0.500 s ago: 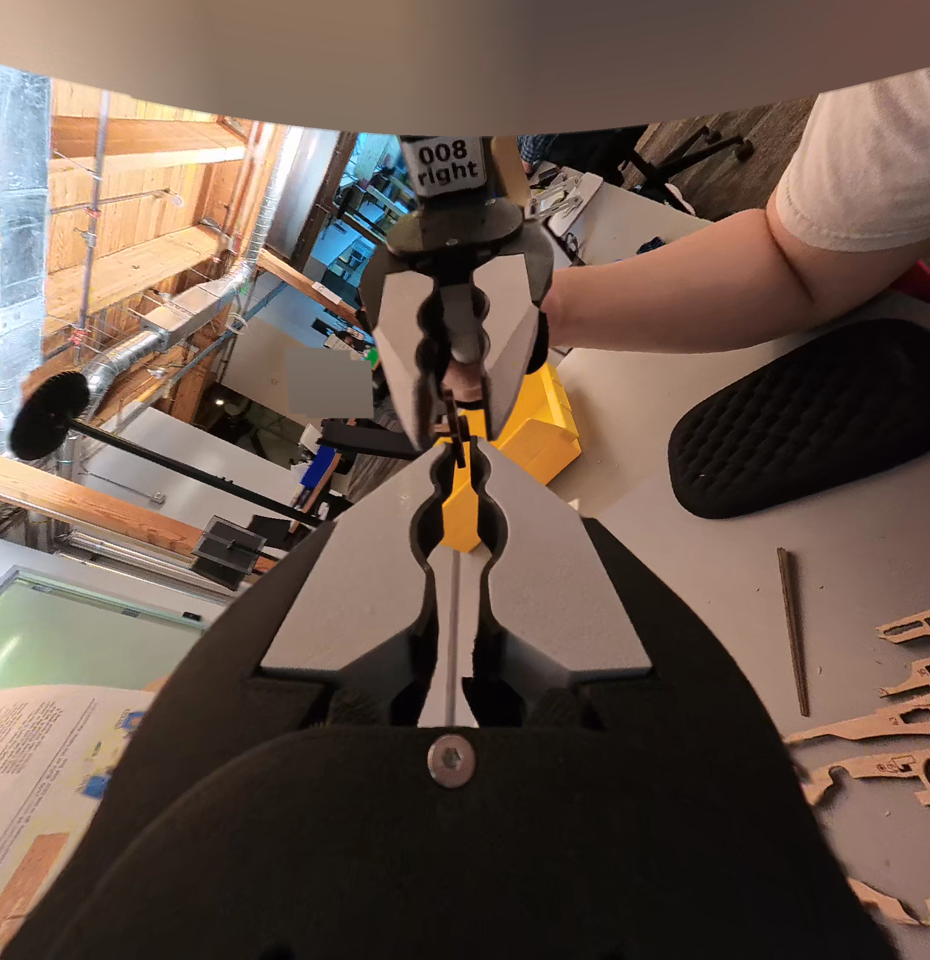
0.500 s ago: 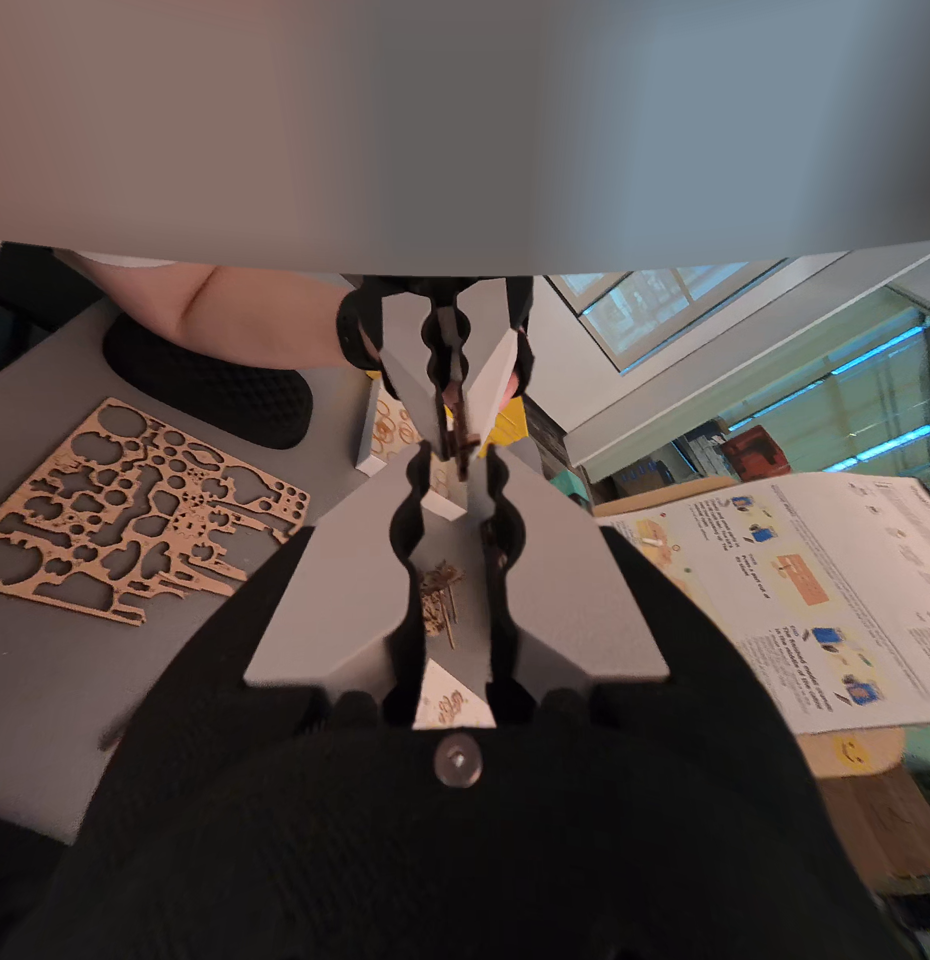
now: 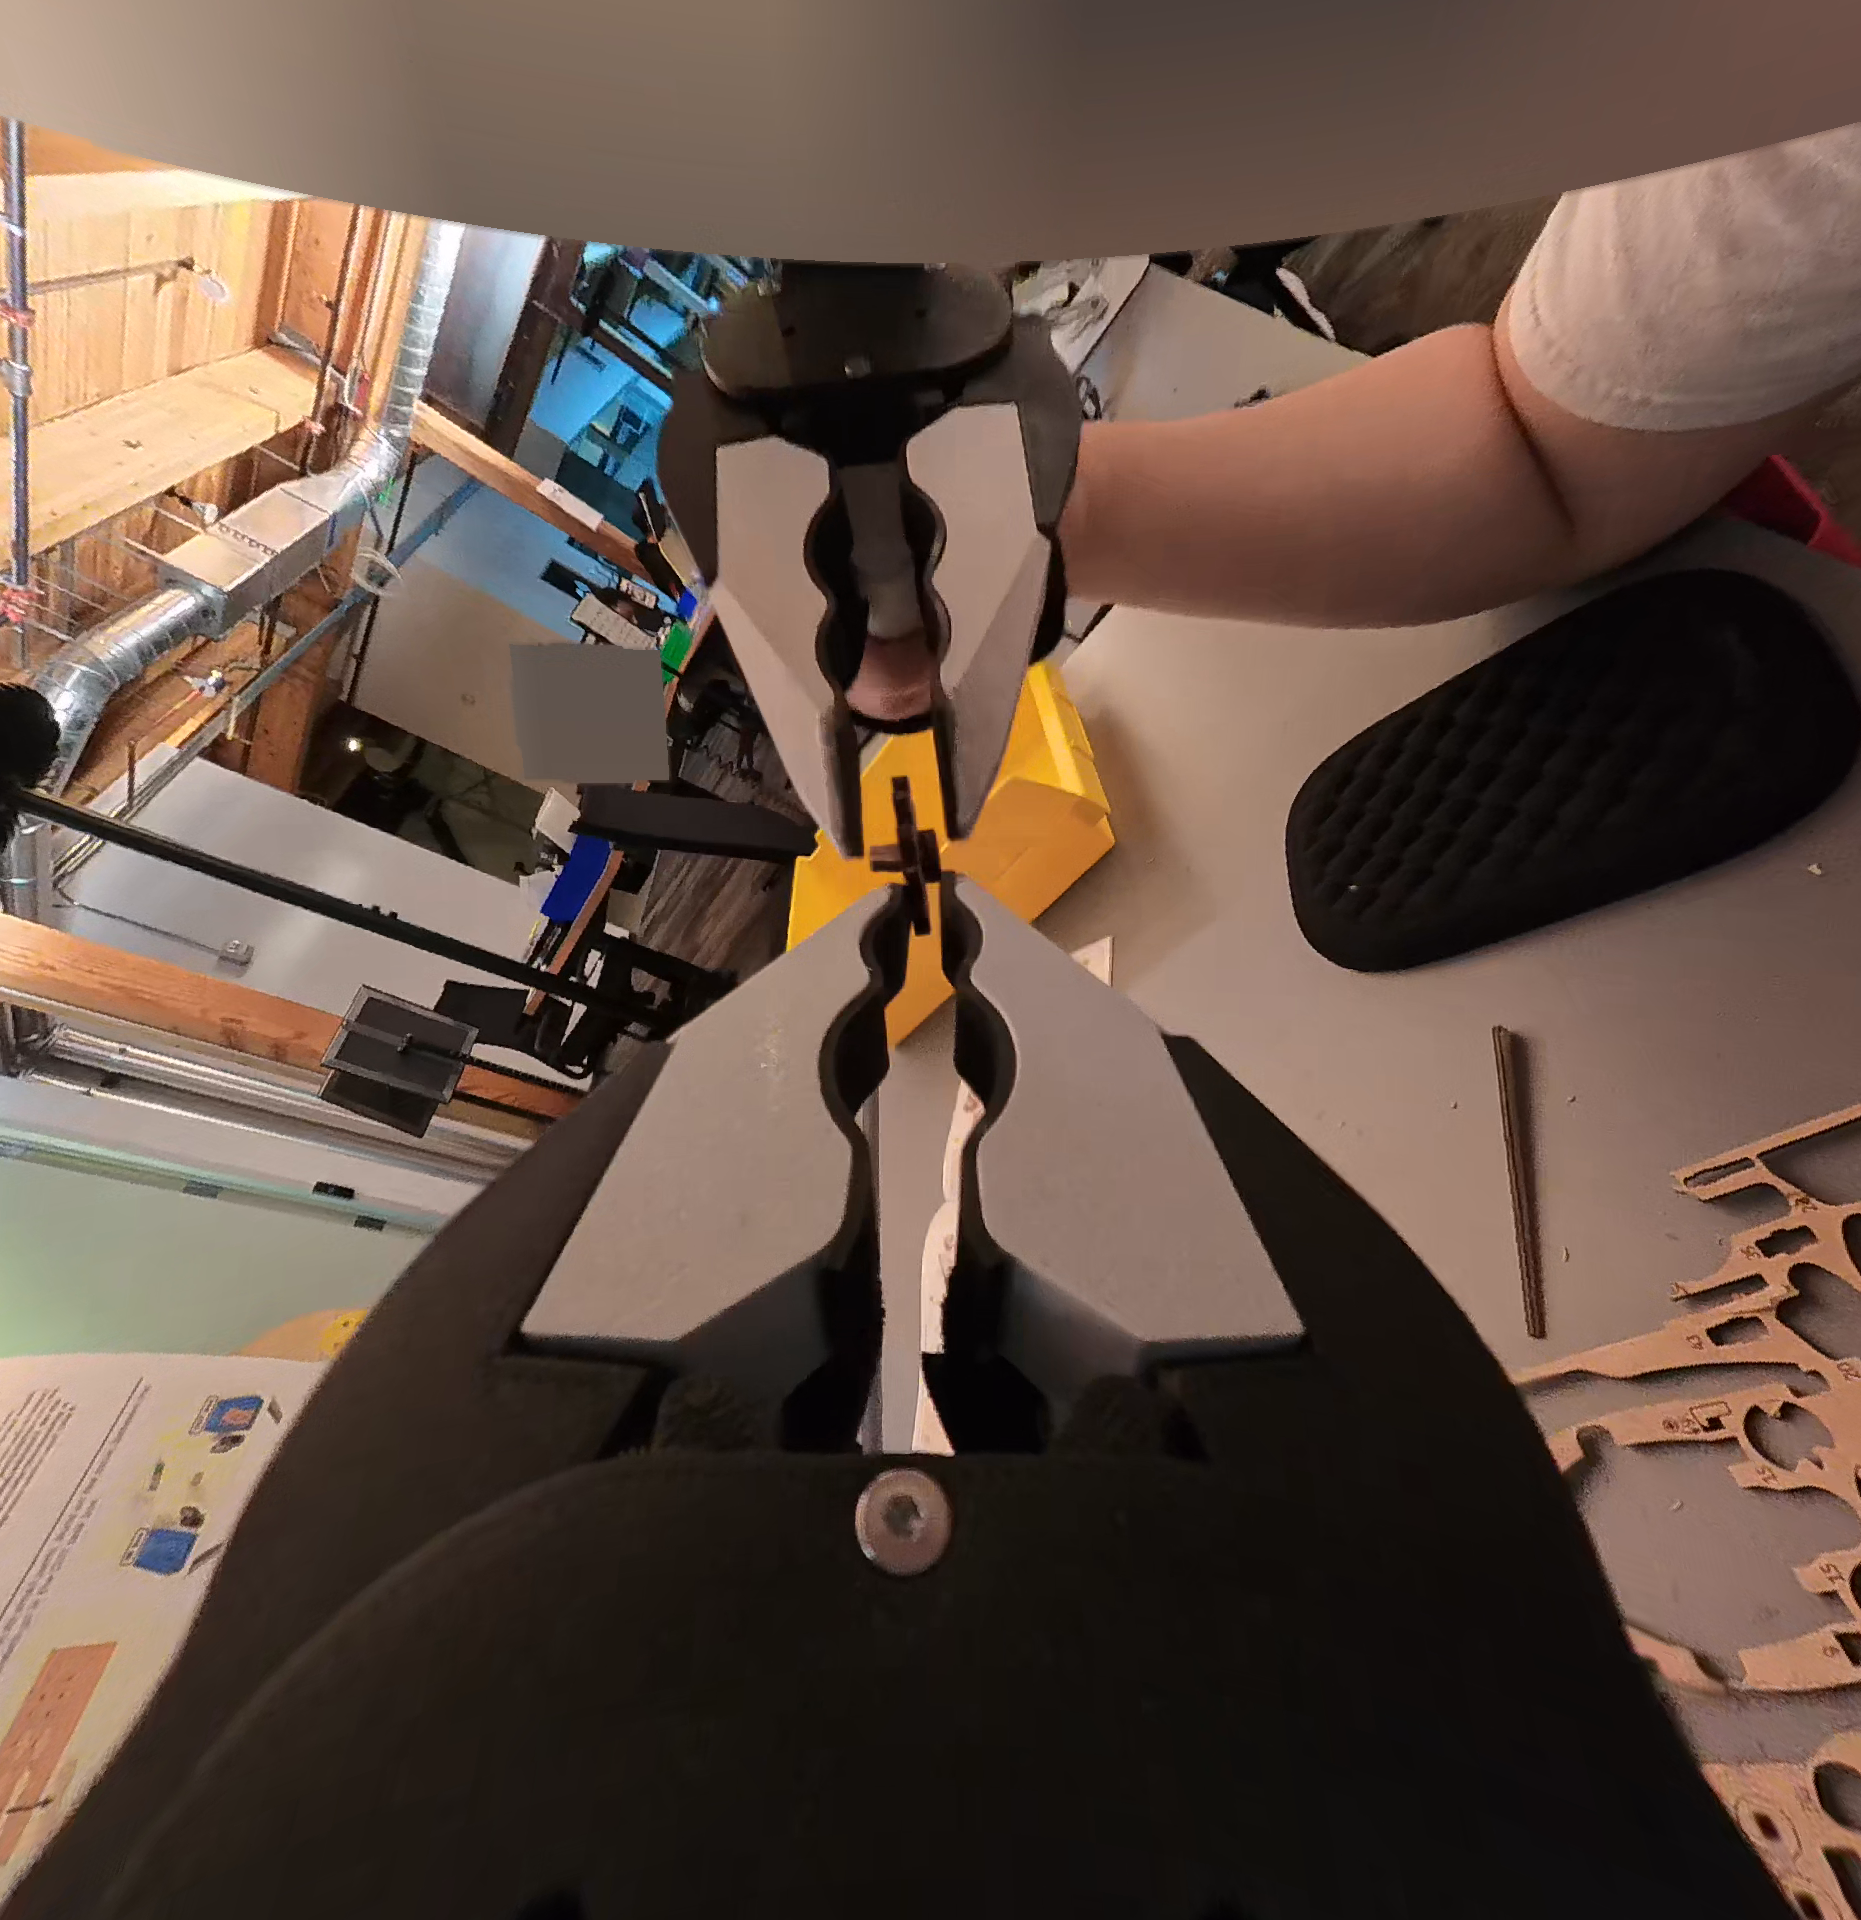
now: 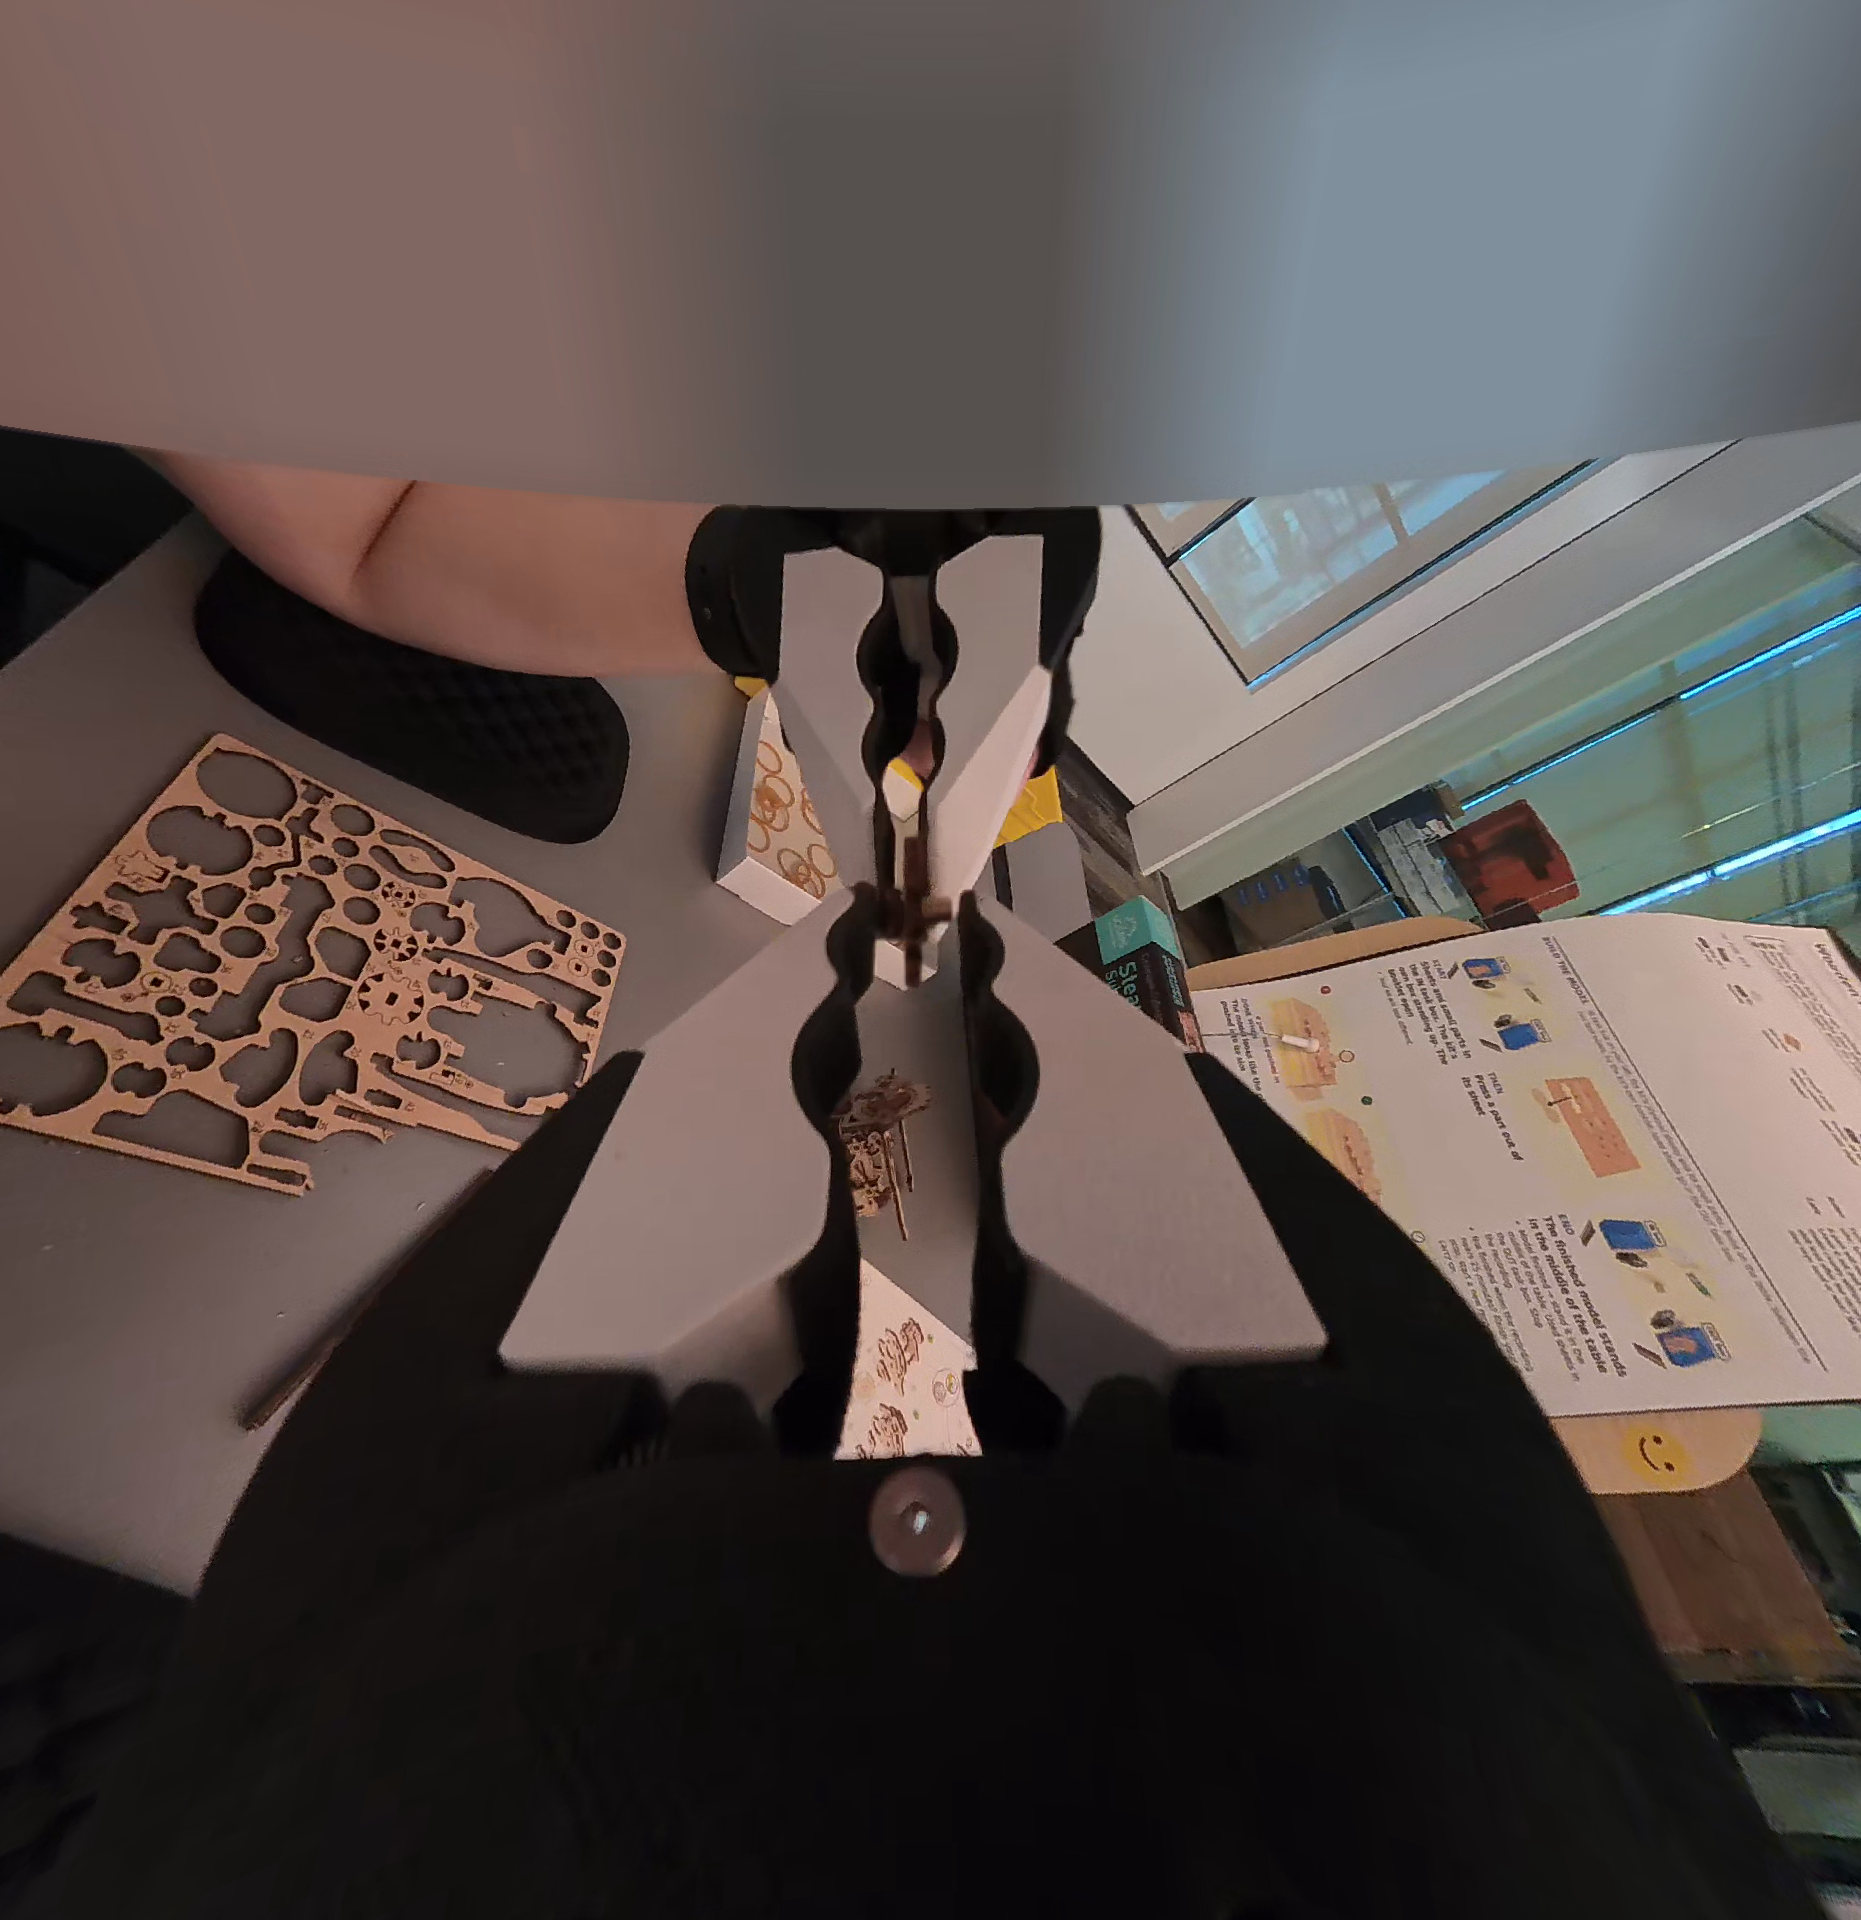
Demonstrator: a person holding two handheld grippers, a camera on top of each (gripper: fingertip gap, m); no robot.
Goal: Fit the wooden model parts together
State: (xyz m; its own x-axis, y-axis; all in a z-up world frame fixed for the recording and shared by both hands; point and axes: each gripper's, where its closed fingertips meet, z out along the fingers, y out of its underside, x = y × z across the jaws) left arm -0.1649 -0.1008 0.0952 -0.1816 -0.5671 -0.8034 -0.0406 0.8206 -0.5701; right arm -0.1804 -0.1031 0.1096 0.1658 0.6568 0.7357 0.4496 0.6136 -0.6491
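At centre frame in both wrist views, the two hand-held grippers meet tip to tip above the surface [image 3: 1321,1039], with the small wooden parts [image 3: 913,860] caught between them. The left hand-held gripper [image 3: 918,906] has its jaws nearly closed on a thin dark sliver that stands on edge between its tips. The right hand-held gripper [image 4: 910,920] is likewise drawn close about the same little cluster; seen from the left view, it [image 3: 898,826] comes down from the top of the frame with its tips pinching the upper end.

To do this step well, I judge that the two pieces need to be kept square to each other, slot facing tab, and pressed straight along the line of the jaws. Twisting would likely snap such thin ply or let a piece slip out. A steady, gentle squeeze should do.

The parts look dark, flat and laser-cut, crossing each other like a small plus sign; whether they are fully seated I cannot tell.

Lower left in the right view lies a punched-out sheet [image 4: 271,966], and a small half-built model [image 4: 879,1138] shows on the surface between the jaws. An instruction page [image 4: 1549,1153] lies at right.
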